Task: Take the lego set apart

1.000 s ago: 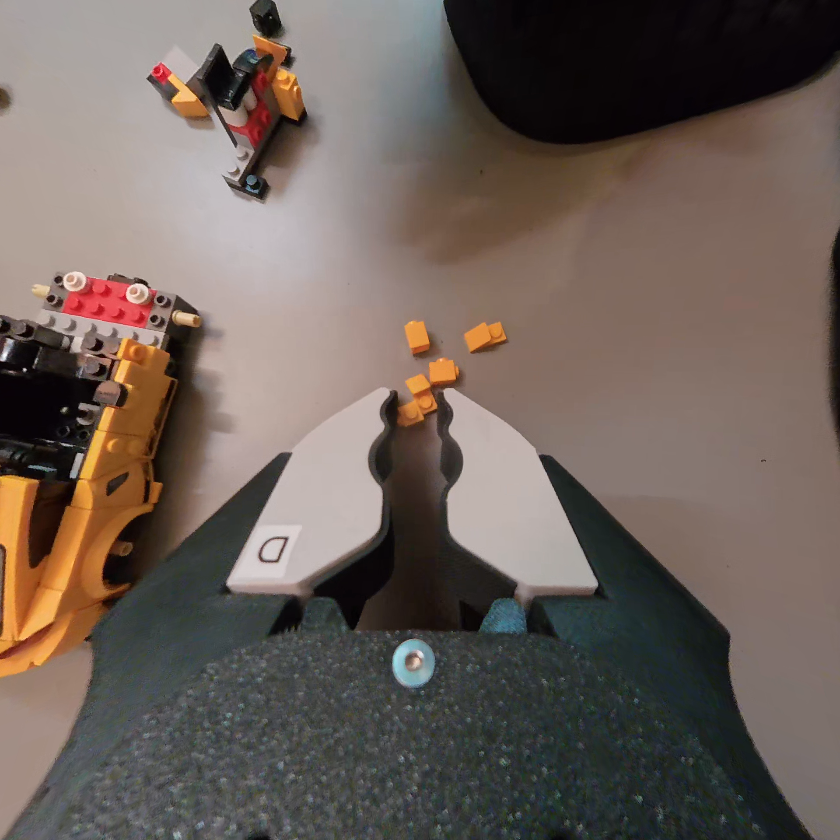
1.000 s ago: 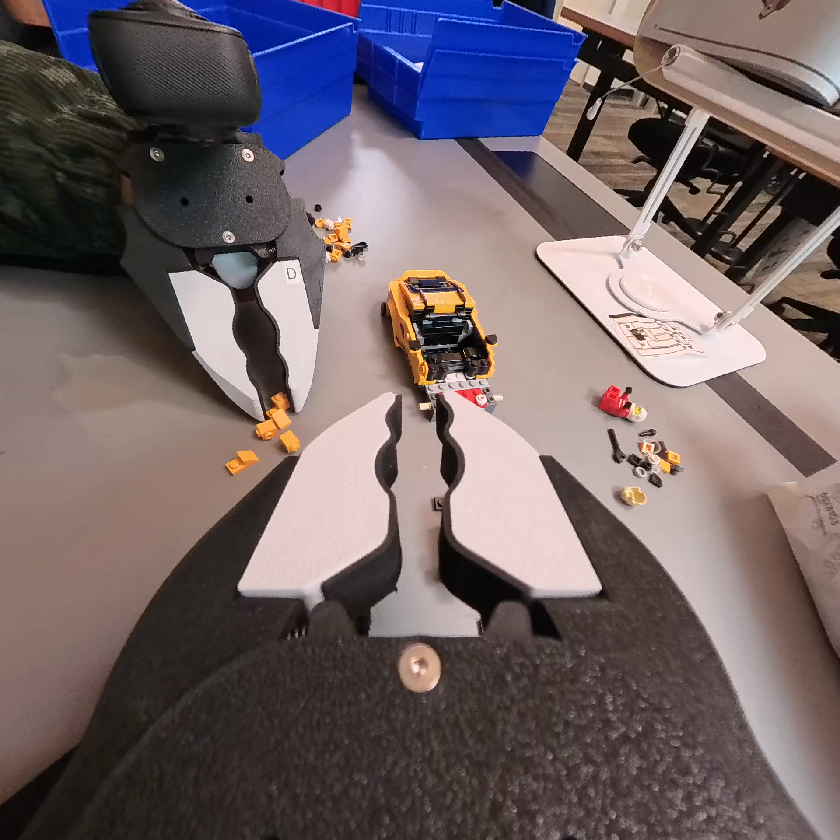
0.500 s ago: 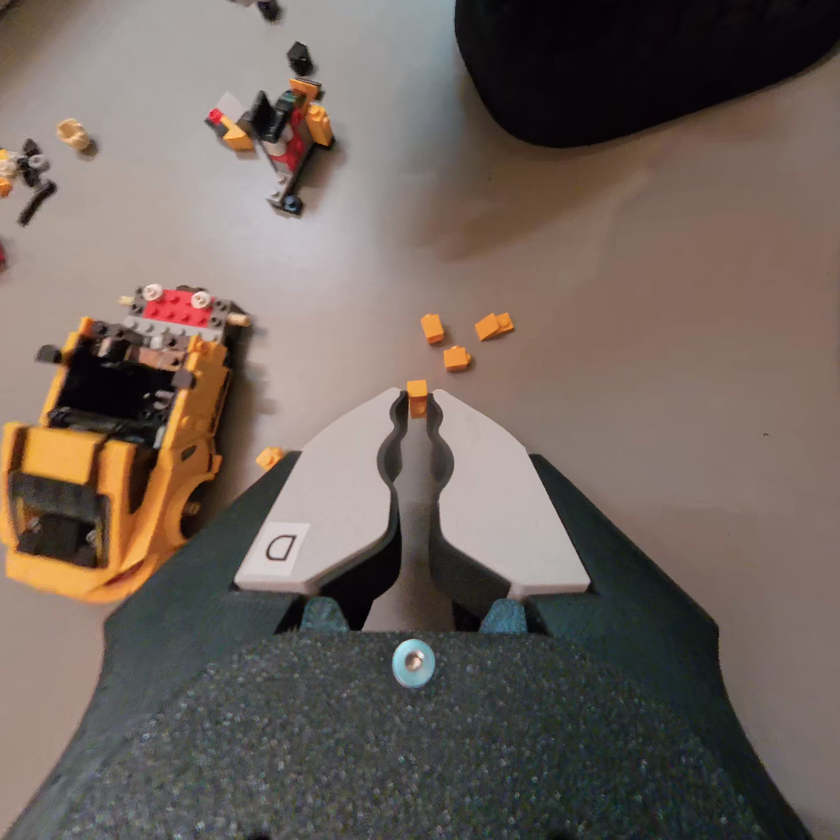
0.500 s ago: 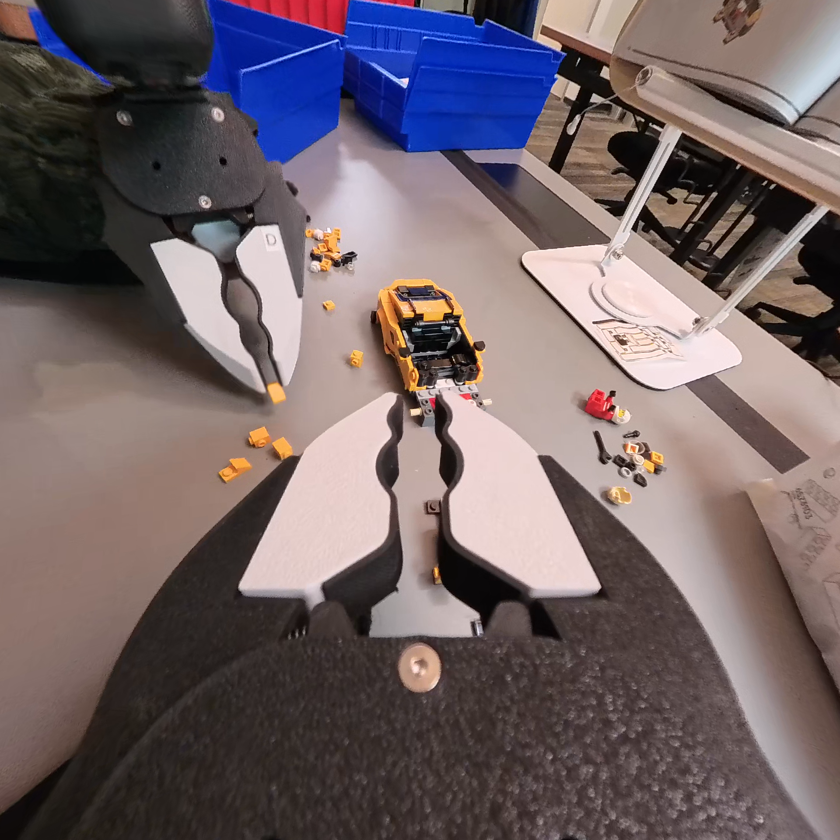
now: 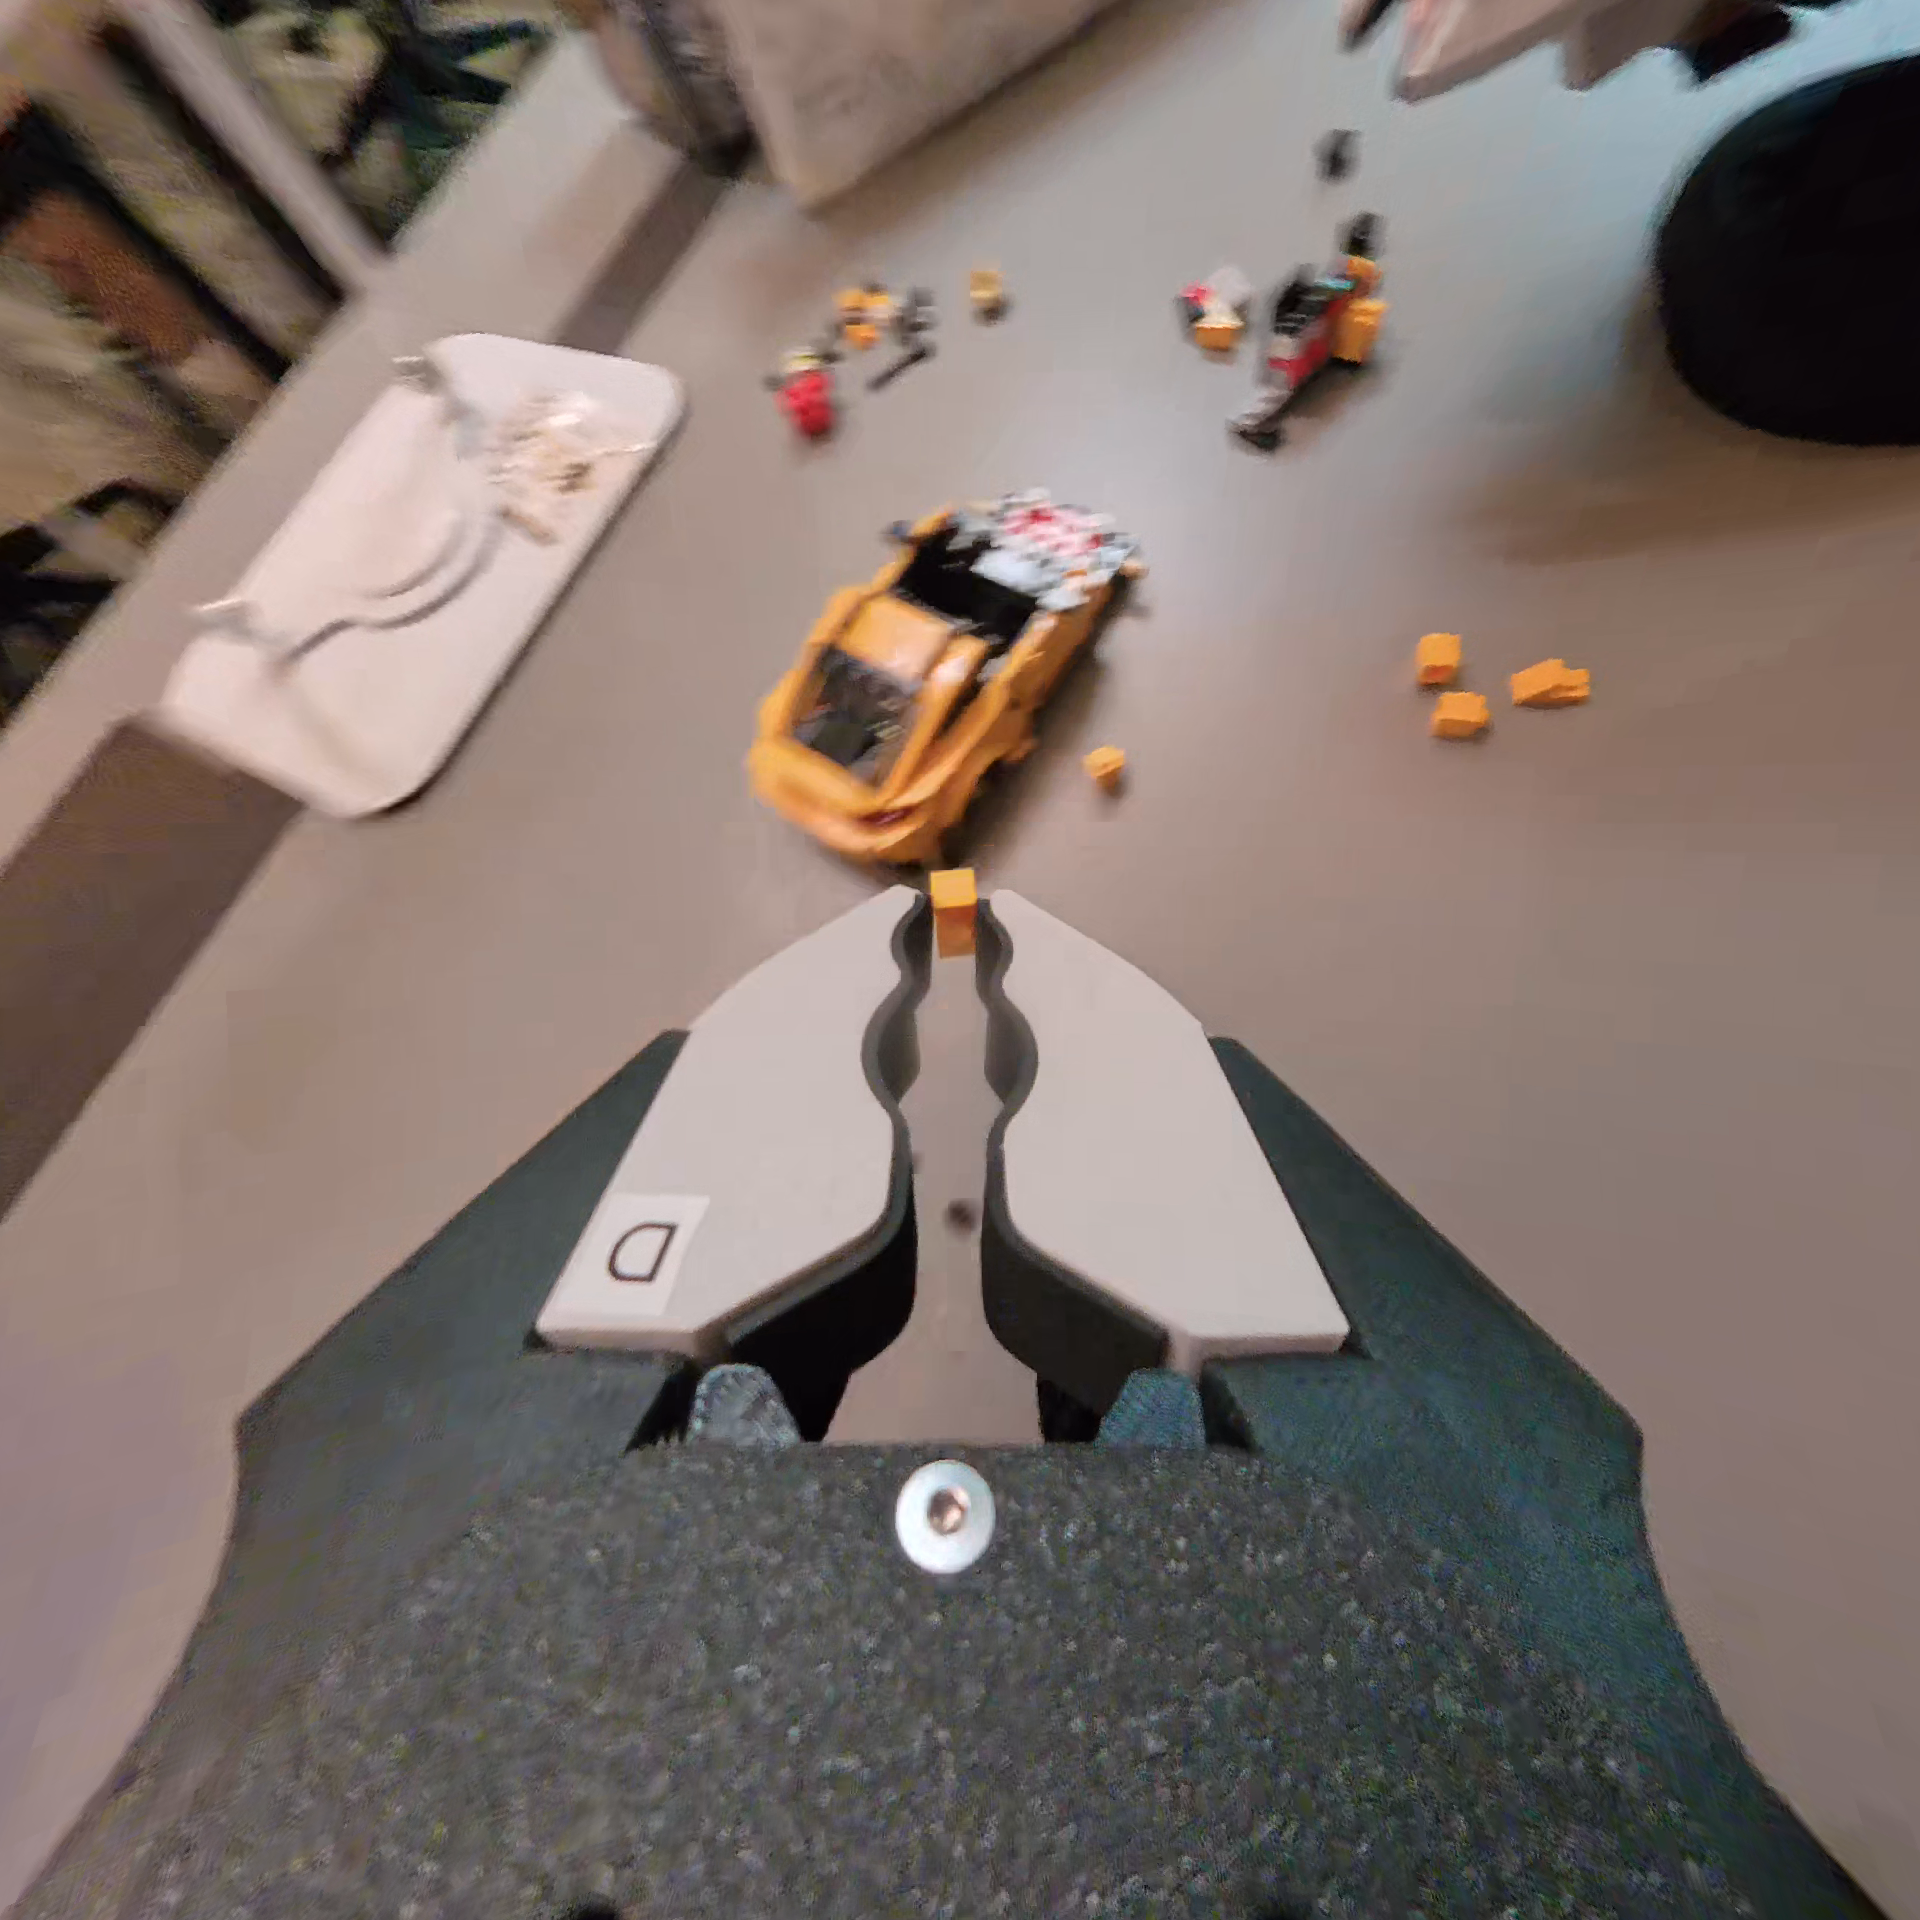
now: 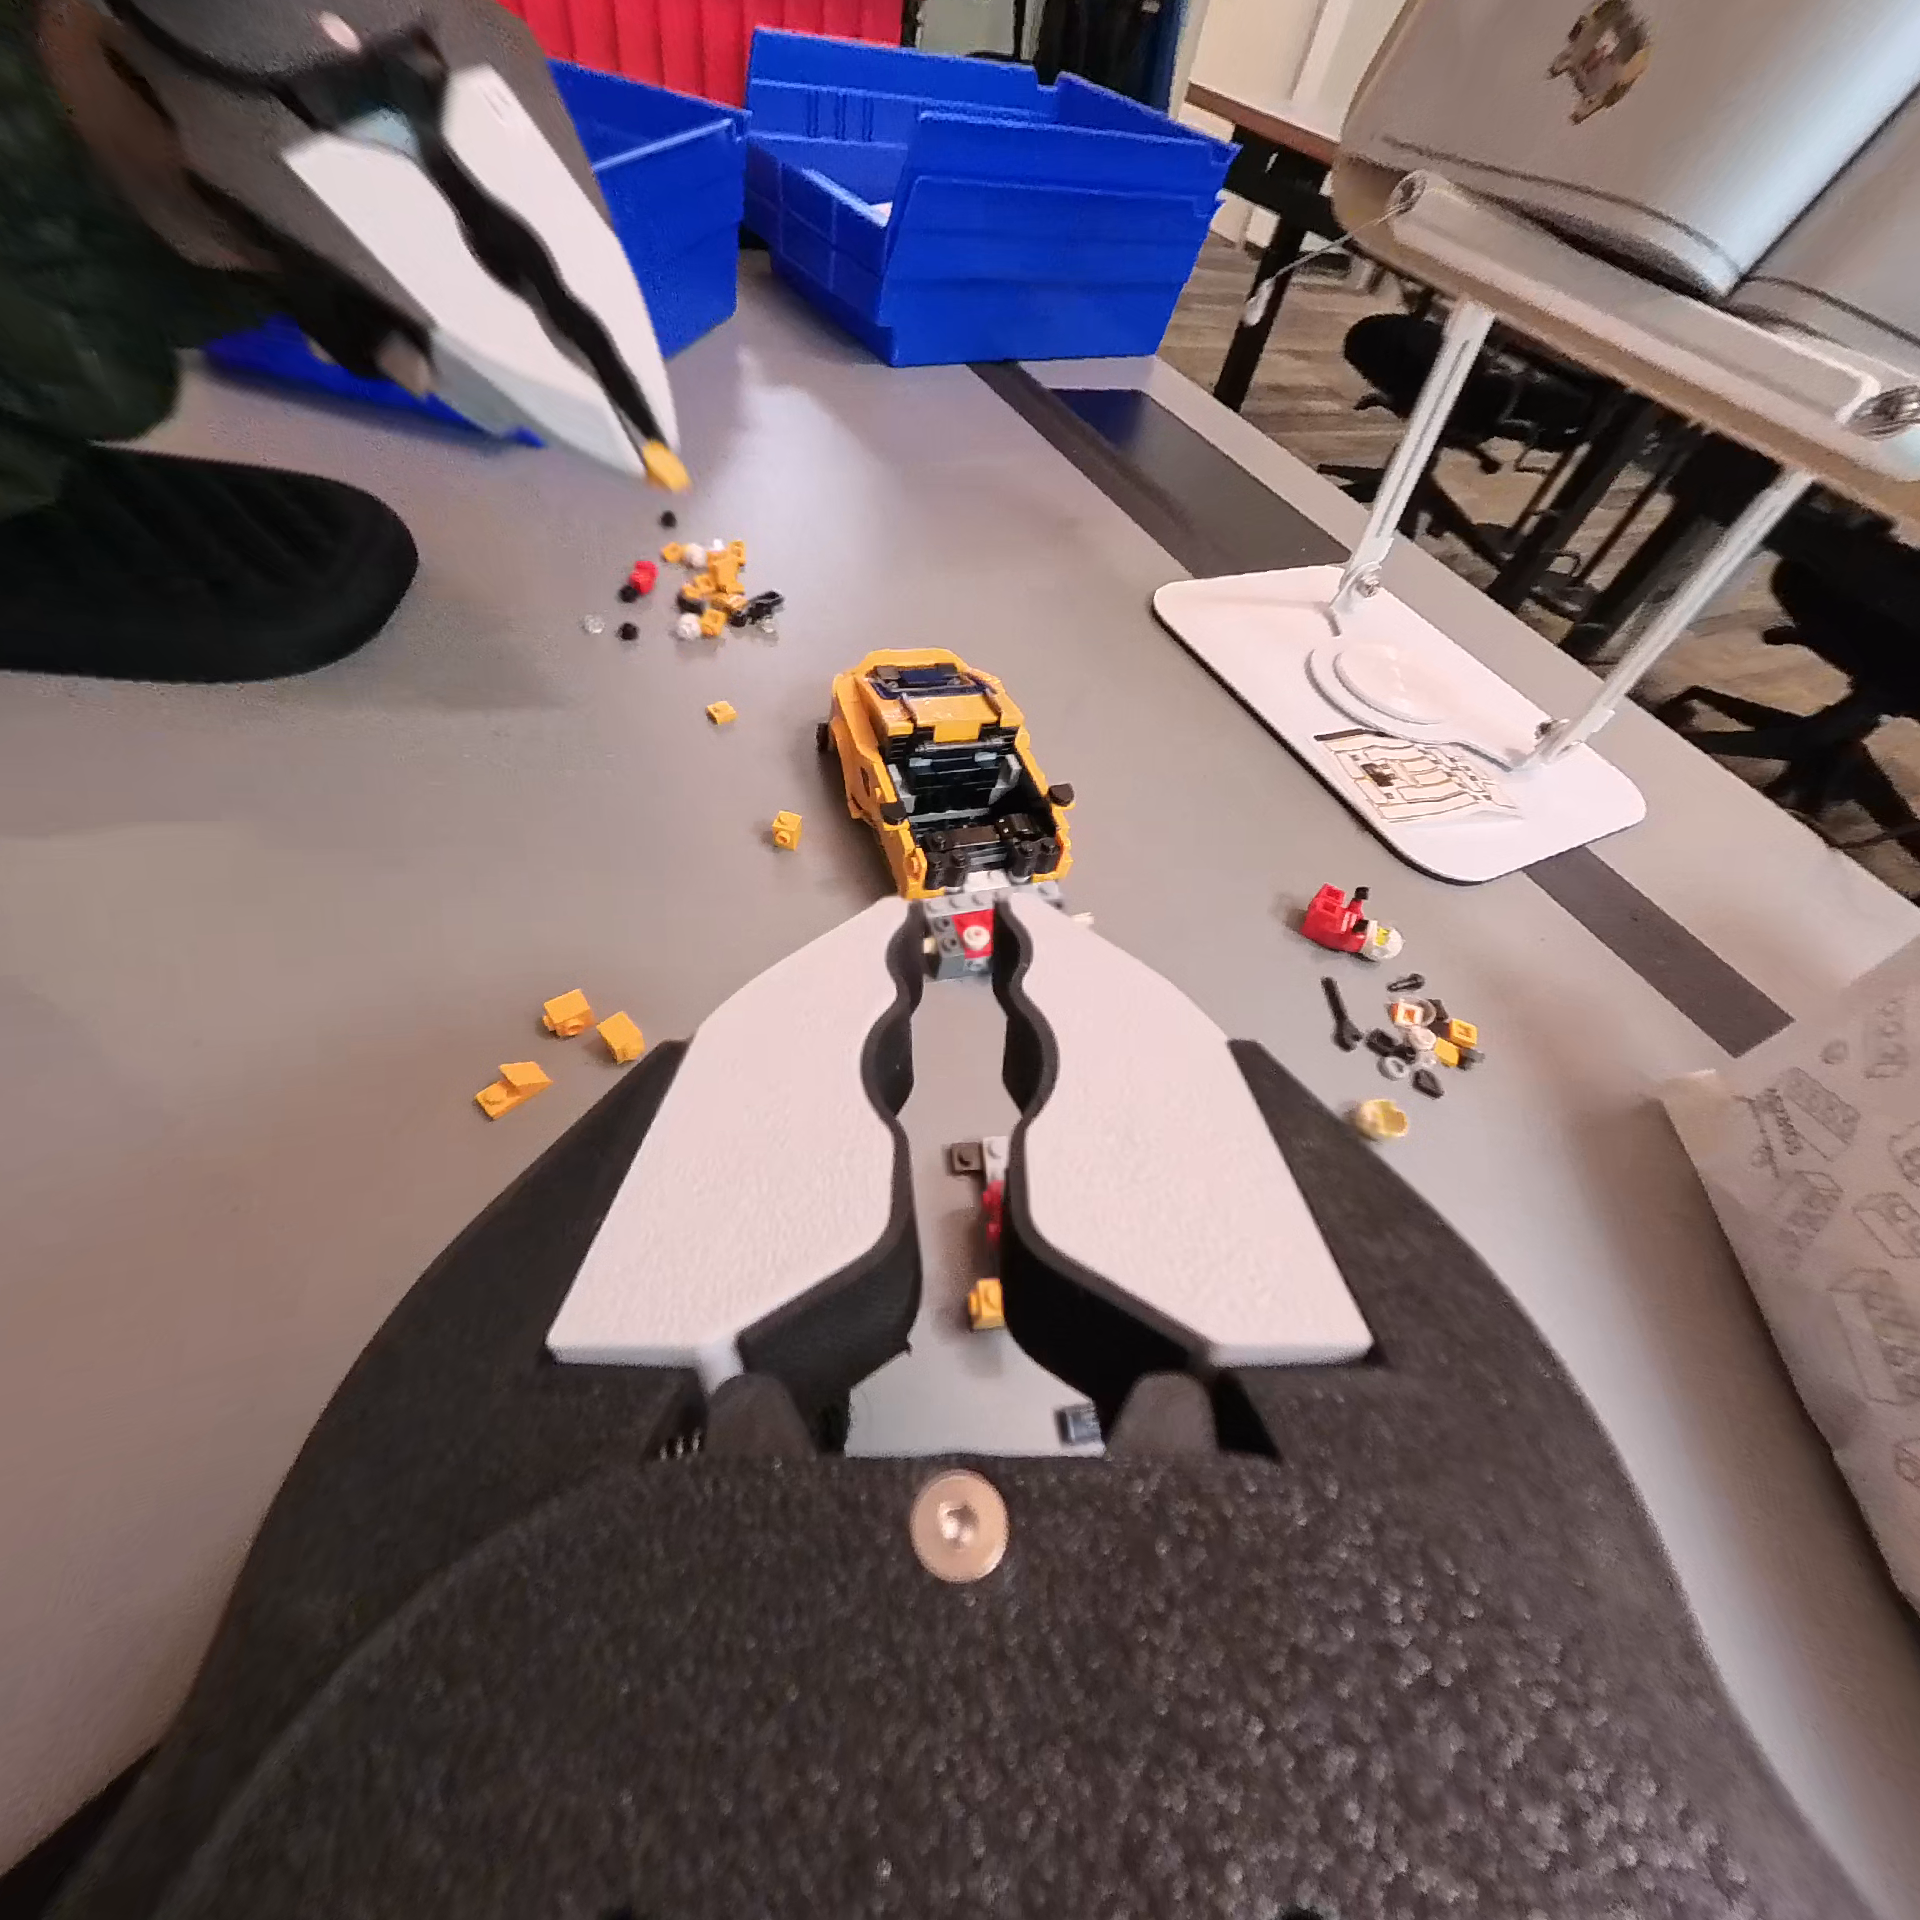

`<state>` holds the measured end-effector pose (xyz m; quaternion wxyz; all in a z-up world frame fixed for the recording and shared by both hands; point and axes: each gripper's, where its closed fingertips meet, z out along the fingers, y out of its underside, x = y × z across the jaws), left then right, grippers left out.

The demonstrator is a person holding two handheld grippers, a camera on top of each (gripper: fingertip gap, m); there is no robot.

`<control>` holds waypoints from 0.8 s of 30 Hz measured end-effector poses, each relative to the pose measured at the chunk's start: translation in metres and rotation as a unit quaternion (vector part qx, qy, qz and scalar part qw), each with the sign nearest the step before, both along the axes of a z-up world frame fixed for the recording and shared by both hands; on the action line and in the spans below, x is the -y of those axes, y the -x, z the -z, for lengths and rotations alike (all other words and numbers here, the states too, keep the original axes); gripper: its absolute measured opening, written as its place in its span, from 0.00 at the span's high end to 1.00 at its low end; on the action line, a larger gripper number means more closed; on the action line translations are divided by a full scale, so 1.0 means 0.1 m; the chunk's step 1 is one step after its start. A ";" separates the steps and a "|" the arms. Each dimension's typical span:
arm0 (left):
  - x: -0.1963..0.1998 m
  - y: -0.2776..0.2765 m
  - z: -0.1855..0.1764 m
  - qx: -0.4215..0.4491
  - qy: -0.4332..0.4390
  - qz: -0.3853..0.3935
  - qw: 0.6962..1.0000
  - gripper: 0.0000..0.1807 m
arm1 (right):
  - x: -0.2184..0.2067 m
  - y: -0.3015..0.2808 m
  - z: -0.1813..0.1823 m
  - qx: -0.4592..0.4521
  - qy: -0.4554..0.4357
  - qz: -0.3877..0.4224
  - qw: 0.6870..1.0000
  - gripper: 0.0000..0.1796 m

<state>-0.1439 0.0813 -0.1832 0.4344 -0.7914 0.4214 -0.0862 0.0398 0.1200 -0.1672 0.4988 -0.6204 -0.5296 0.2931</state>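
Lego car (image 6: 948, 769): lay lengthwise directly ahead of the right hand-held gripper (image 6: 961, 940), slightly parted, empty, nearer; left hand-held gripper (image 5: 953, 914) pinched an orange brick (image 5: 953, 923).

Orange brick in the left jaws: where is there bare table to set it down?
The orange brick is pinched in the left gripper. The grey table is bare on the left, between the dark cushion and the three loose orange bricks. It is crowded around the yellow car, the far parts pile and the right-hand parts pile.
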 end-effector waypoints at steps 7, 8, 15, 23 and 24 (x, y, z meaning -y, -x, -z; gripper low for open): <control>0.39 1.91 -0.65 -0.039 -0.065 -0.328 0.942 0.96 | -0.18 -0.14 -0.22 -0.048 -0.006 0.058 0.997 0.93; 0.49 2.14 -0.62 -0.028 -0.043 -0.364 0.930 0.96 | -0.20 -0.16 -0.25 -0.056 -0.008 0.067 0.996 0.93; 0.84 2.80 0.10 0.003 0.090 -0.454 0.887 0.95 | -0.33 -0.24 -0.30 -0.086 0.002 0.102 0.991 0.93; 0.78 2.53 0.14 0.042 0.088 -0.414 0.905 0.83 | -0.36 -0.29 -0.26 -0.086 0.008 0.114 0.990 0.93; 0.79 2.50 0.14 0.043 0.091 -0.409 0.907 0.83 | -0.37 -0.30 -0.26 -0.086 0.009 0.114 0.990 0.93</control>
